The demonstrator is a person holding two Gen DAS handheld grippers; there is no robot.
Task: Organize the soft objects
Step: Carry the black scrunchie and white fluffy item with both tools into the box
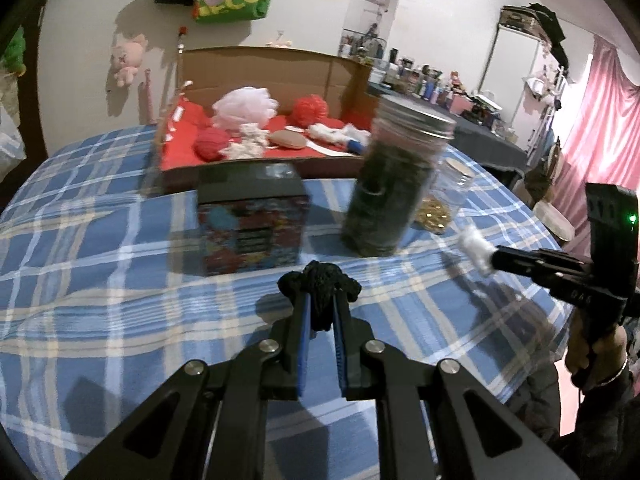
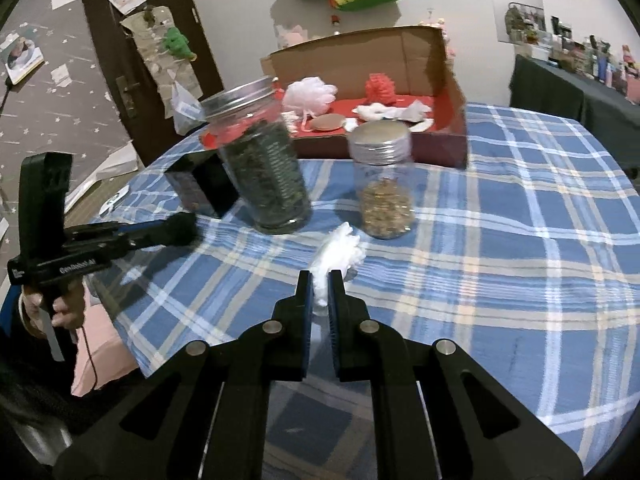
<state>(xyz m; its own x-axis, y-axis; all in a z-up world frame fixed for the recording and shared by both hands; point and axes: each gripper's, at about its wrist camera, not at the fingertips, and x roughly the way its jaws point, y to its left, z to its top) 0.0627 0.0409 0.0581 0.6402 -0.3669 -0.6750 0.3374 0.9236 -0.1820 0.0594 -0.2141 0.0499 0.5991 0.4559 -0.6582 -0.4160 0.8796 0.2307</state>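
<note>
My left gripper (image 1: 320,300) is shut on a black fuzzy scrunchie (image 1: 322,282), held above the blue plaid tablecloth. My right gripper (image 2: 320,278) is shut on a white fluffy scrunchie (image 2: 338,254). Each gripper shows in the other's view: the right gripper (image 1: 486,258) with its white scrunchie (image 1: 476,248) at the right edge, the left gripper (image 2: 188,228) with the black scrunchie (image 2: 180,229) at the left. A cardboard box (image 1: 276,68) lined in red stands at the far side. It holds a pink mesh pouf (image 1: 244,108), a red pouf (image 1: 310,110), a red ball and white soft items.
A tall jar of dark green stuff (image 1: 390,184) with a metal lid, a smaller jar of golden bits (image 2: 384,184) and a dark printed box (image 1: 252,220) stand between me and the cardboard box. The table's edge (image 2: 132,356) runs near the left hand. Plush toys hang on the wall.
</note>
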